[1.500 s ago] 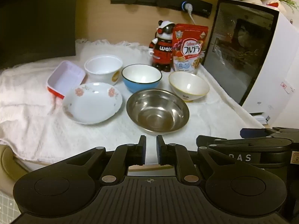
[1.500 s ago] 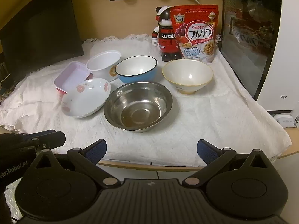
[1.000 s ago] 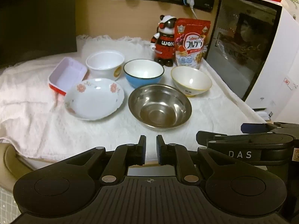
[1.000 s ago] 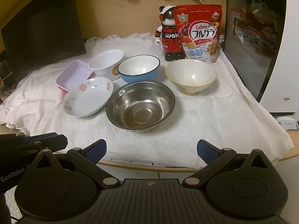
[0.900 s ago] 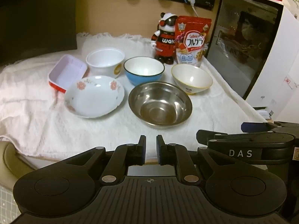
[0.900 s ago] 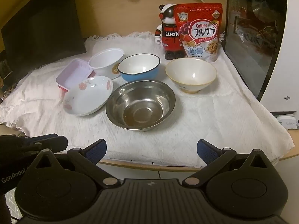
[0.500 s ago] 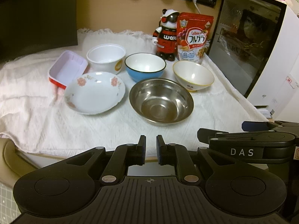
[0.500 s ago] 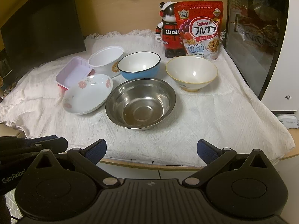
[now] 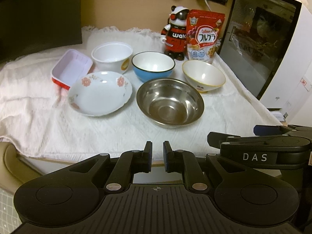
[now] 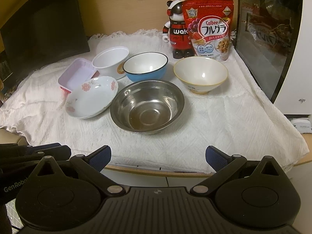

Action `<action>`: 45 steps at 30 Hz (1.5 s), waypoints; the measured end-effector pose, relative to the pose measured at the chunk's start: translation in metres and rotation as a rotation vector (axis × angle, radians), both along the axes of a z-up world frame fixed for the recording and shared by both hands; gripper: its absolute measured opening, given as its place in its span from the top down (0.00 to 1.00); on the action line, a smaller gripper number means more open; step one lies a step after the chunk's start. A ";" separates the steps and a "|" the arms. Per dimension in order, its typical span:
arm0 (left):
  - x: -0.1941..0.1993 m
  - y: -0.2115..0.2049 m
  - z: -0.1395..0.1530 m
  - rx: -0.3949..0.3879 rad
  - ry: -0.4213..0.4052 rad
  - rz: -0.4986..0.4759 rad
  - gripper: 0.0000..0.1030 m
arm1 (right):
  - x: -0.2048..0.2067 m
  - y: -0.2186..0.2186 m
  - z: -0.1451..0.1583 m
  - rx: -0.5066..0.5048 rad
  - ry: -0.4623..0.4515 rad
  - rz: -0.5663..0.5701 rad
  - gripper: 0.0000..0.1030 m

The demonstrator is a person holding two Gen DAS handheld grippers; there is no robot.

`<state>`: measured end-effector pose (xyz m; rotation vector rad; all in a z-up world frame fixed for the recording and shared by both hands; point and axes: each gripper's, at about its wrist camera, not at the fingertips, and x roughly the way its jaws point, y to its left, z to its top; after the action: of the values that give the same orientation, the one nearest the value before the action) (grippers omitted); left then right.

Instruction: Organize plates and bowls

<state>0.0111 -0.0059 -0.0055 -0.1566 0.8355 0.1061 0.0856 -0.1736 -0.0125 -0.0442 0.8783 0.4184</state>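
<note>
On the white cloth stand a steel bowl [image 9: 170, 102] [image 10: 147, 106], a flowered plate [image 9: 100, 93] [image 10: 91, 97], a blue bowl [image 9: 153, 66] [image 10: 145, 66], a cream bowl with a yellow rim [image 9: 203, 78] [image 10: 200, 75], a white cup-bowl [image 9: 112, 57] [image 10: 110, 62] and a red-and-pink rectangular dish [image 9: 71, 69] [image 10: 77, 75]. My left gripper [image 9: 156, 156] is shut and empty at the table's front edge. My right gripper [image 10: 158, 157] is open and empty, also at the front edge, short of the steel bowl.
A toy figure [image 10: 178, 29] and a red cereal bag [image 10: 210, 29] stand at the back. A black-fronted white appliance [image 10: 273, 39] stands on the right. A dark screen [image 10: 42, 25] is at the back left. The table's front edge [image 10: 156, 170] lies just ahead of both grippers.
Both grippers have risen and tilted slightly, so the dishes sit a little lower in view. No dish has moved. The jaws have not changed.
</note>
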 end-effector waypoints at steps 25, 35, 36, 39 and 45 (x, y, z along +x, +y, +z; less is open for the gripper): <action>-0.001 0.000 -0.002 -0.008 0.013 0.006 0.86 | 0.001 -0.001 -0.004 0.001 0.012 -0.001 0.00; -0.002 0.002 -0.003 -0.010 0.013 0.006 0.86 | 0.000 0.000 -0.005 0.001 0.014 0.000 0.00; -0.001 0.002 -0.004 -0.011 0.013 0.008 0.86 | 0.001 0.000 -0.004 0.001 0.014 0.000 0.00; -0.001 0.003 -0.005 -0.014 0.015 0.010 0.86 | 0.001 0.000 -0.005 0.001 0.014 0.000 0.00; 0.001 0.007 -0.005 -0.021 0.015 0.016 0.86 | 0.002 0.002 -0.005 0.001 0.013 0.003 0.00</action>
<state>0.0124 0.0009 -0.0102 -0.1818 0.8510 0.1134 0.0872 -0.1718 -0.0174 -0.0422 0.8907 0.4220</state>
